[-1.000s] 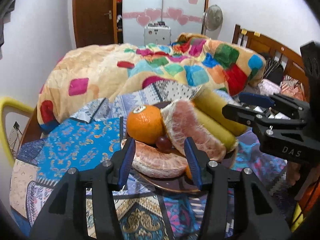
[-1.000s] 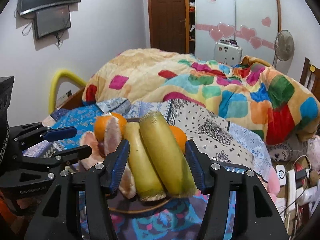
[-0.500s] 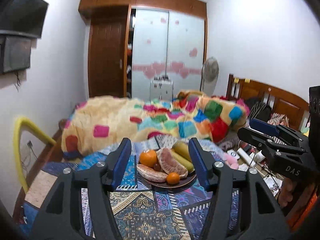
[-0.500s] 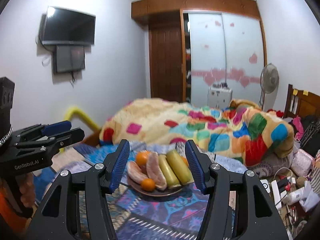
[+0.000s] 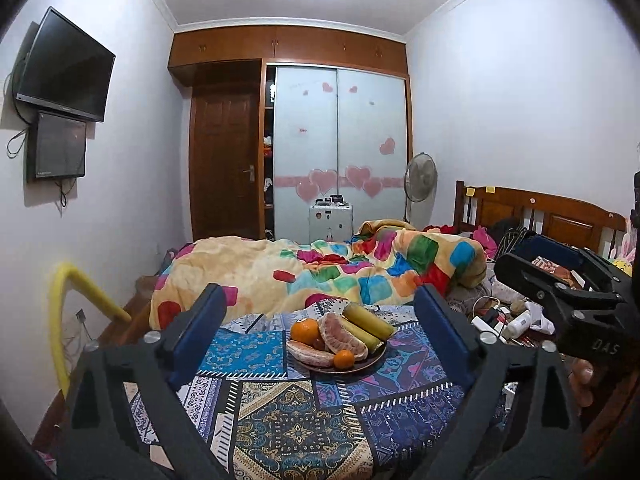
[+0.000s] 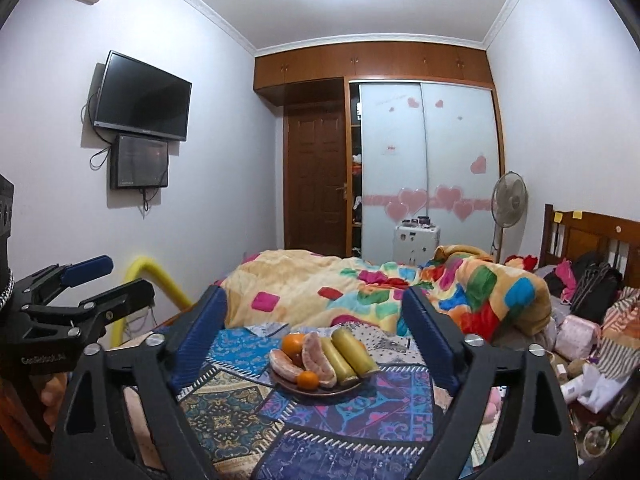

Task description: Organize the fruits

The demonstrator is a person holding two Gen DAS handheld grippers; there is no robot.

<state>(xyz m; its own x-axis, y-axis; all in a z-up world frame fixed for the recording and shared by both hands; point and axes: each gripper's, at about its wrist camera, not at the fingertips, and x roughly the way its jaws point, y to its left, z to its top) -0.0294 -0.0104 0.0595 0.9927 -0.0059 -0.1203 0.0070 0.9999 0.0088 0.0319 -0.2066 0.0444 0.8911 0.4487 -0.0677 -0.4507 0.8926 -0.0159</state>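
The left tool [image 5: 320, 320] is held level, well back from the fruit, its blue-padded jaws spread wide with nothing between them; they have just been opening. The right tool [image 6: 316, 316] stands the same way, jaws spread wide and empty, likewise just opened, and it shows at the right edge of the left wrist view with a hand [image 5: 582, 376] behind it. The fruits sit together on a dark round plate [image 5: 360, 365] that rests on a patterned patchwork cloth [image 5: 288, 428] covering the counter. On the plate: a large orange [image 5: 305, 330] at the back left, a small orange [image 5: 344, 359] at the front edge, two peeled pomelo segments, one [image 5: 310, 352] lying at the front left and one [image 5: 340, 338] propped in the middle, and two yellow-green cylindrical pieces [image 5: 366, 324] lying side by side toward the right. A small dark fruit between the large orange and the middle segment is too small to identify. Beyond the counter lies a bed under a blanket with coloured squares [image 5: 320, 272], with a wooden headboard [image 5: 540, 212] at the right. A television [image 5: 64, 68] hangs on the left wall above a smaller screen [image 5: 60, 146]. A standing fan [image 5: 420, 176] is beside the sliding wardrobe doors [image 5: 340, 148] decorated with pink hearts. Clutter is heaped on the far right of the bed.
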